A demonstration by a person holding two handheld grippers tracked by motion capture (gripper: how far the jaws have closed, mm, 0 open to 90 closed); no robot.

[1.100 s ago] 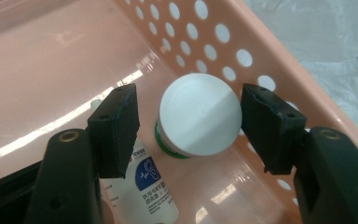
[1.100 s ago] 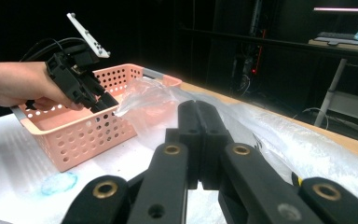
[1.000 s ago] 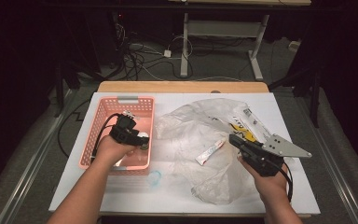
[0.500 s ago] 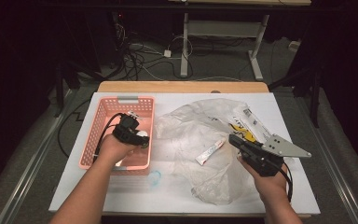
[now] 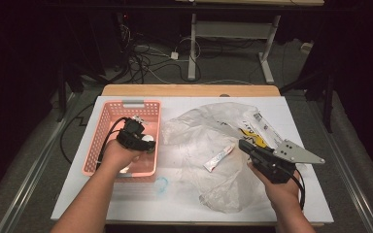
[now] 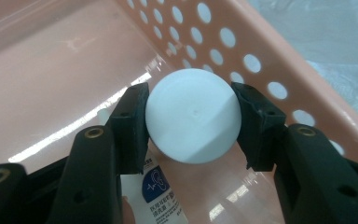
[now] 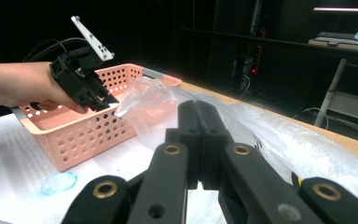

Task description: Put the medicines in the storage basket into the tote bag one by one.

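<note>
White round cap (image 6: 193, 115), pink perforated basket (image 5: 106, 127), black tool (image 6: 191, 121), clear plastic bag (image 5: 209, 131)

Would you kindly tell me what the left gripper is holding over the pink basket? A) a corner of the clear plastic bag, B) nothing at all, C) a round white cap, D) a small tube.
C: in the left gripper view, the left gripper has its jaws pressed against both sides of a round white cap, inside the pink basket.

basket (image 6: 279, 51): glossy pink perforated plastic | cap (image 6: 193, 115): smooth matt white plastic | bag (image 5: 209, 131): crinkled clear film
</note>
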